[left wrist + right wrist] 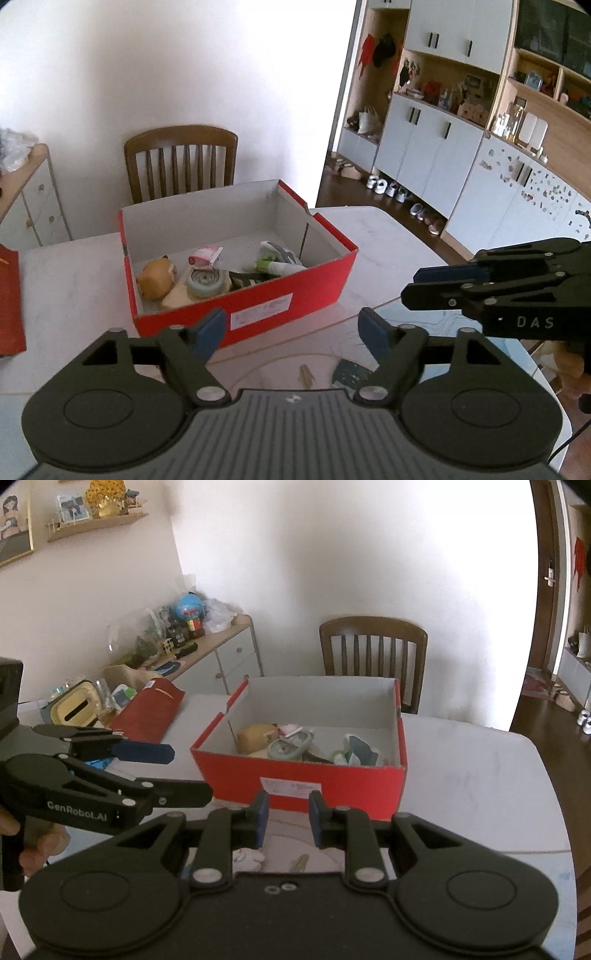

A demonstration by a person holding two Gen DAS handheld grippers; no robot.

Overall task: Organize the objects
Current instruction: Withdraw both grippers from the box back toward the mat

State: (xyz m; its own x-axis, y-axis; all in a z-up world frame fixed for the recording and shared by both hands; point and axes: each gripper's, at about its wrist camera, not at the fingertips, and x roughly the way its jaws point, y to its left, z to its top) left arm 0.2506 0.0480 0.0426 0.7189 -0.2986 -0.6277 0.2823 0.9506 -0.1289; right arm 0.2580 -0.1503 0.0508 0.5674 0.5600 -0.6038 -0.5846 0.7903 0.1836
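Left wrist view: red shoebox [236, 258] sits lidless on the white table [376, 236], so things drop straight in; inside it a tan plush toy [155, 280] at the left end, a round grey case [205, 282] beside it, a pink packet [205, 256] behind, a green-white tube [277, 266] toward the right end; wooden chair [181, 162] behind the box; left gripper [291, 330] hangs in front of the box, jaws spread wide, holding nothing, touching nothing; probably ready for the next pick.

Right wrist view: same box [306, 771] straight ahead; red lid [147, 710] lies left of the box, out of the way; right gripper [285, 821] hovers before the box's front wall, jaws parted about halfway, empty; left gripper [184, 771] left of the box, released too.
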